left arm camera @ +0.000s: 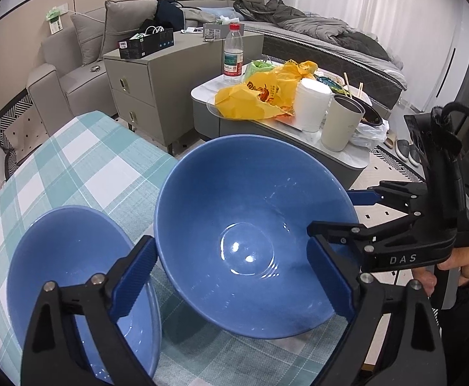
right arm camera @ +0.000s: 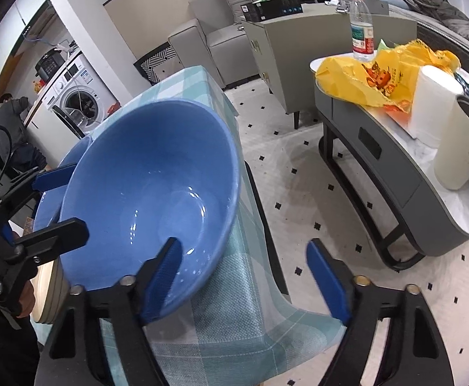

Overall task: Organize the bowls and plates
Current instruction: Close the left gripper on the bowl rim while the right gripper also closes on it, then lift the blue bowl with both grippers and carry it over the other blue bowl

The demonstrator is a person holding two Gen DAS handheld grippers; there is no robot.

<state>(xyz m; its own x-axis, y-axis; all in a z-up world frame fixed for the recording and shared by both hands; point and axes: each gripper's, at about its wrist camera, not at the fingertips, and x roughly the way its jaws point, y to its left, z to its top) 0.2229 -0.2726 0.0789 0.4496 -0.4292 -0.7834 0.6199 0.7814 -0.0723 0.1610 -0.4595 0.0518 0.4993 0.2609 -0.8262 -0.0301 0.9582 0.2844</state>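
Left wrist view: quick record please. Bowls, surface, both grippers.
bowls: two, blue, empty; large bowl, second bowl beside it
surface: checked tablecloth
left gripper: open, jaws wide, one finger between the bowls
right gripper: open, one finger inside the large bowl's rim, the other outside
stacked: not yet

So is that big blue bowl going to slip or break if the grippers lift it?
The big blue bowl looks glossy, so it may slip between the pads. It seems hard and ceramic-like, so likely stiff, fairly heavy and breakable. It sits near the table edge.
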